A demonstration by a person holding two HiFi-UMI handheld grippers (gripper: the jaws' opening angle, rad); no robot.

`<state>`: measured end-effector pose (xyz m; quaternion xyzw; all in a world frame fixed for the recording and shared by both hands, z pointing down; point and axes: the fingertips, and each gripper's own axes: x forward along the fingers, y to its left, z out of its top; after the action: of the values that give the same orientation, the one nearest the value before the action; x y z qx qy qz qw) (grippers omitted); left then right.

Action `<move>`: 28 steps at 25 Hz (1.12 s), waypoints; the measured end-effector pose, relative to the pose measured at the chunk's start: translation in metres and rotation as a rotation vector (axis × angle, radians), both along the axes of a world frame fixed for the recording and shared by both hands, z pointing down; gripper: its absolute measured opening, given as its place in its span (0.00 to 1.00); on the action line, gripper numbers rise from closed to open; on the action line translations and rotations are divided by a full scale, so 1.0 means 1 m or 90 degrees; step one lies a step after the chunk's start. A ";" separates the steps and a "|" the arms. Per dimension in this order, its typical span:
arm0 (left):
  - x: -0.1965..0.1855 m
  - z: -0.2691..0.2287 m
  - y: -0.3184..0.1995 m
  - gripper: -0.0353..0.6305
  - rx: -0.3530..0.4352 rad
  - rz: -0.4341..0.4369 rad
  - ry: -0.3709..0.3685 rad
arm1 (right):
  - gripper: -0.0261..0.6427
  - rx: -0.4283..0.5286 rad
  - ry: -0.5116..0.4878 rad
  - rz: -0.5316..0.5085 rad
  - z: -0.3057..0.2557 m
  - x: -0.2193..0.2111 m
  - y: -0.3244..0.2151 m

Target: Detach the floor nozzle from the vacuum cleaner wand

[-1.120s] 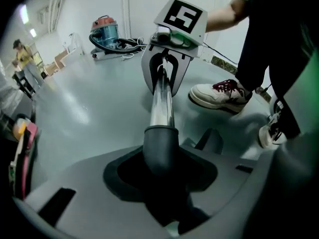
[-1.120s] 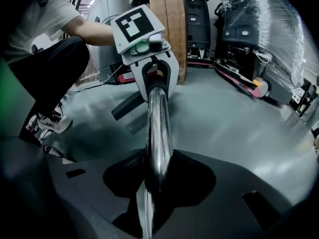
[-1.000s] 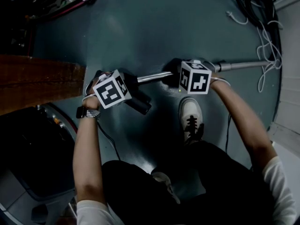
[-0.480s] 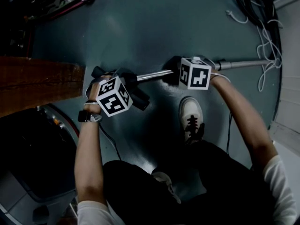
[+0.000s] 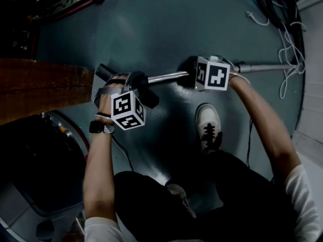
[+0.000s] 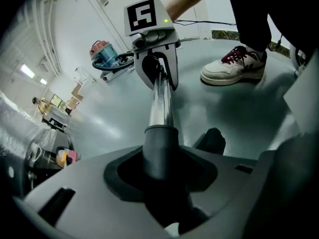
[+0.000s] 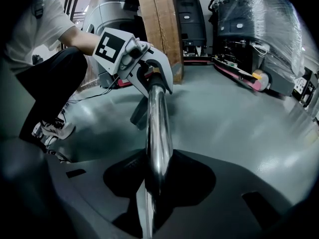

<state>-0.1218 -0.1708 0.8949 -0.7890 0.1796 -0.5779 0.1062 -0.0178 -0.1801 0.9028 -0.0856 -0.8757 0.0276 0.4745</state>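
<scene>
The chrome wand [image 5: 166,77] lies low over the floor, running left to right. Its left end enters the black collar [image 6: 160,148] of the floor nozzle [image 5: 104,72]. My left gripper [image 5: 132,84] is shut on that collar, its marker cube turned toward the person. My right gripper [image 5: 194,74] is shut on the wand [image 7: 157,128] a short way to the right. In the left gripper view the tube runs straight from my jaws to the right gripper [image 6: 155,68]. The right gripper view shows the left gripper [image 7: 147,76] at the tube's far end. Most of the nozzle is hidden under the left hand.
A white shoe [image 5: 207,122] stands just below the wand. A wooden beam [image 5: 40,87] lies at the left, and white cables [image 5: 288,44] trail at the right. A red vacuum body [image 6: 102,54] sits far off. Dark machines [image 7: 249,29] line the background.
The left gripper has rolled about the collar, and its cube has swung down toward the person. The black nozzle end now sticks out up-left. The right gripper has stayed in place.
</scene>
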 end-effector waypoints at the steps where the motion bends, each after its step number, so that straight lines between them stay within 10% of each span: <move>1: 0.000 -0.001 -0.001 0.29 0.018 0.006 -0.004 | 0.26 0.001 -0.002 0.001 -0.001 0.000 -0.001; 5: -0.001 0.000 0.001 0.29 0.023 0.007 0.001 | 0.26 0.002 -0.003 -0.001 -0.001 -0.001 0.001; 13: -0.036 0.013 0.028 0.29 -0.172 -0.090 0.046 | 0.26 0.006 0.031 -0.003 0.019 0.015 0.008; 28: -0.034 0.062 0.062 0.29 -0.218 -0.084 0.029 | 0.27 0.002 0.068 0.014 0.052 0.014 0.000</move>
<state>-0.1560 -0.1084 0.9570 -0.7949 0.1323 -0.5878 -0.0717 -0.0037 -0.1798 0.9549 -0.0737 -0.8499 0.0362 0.5204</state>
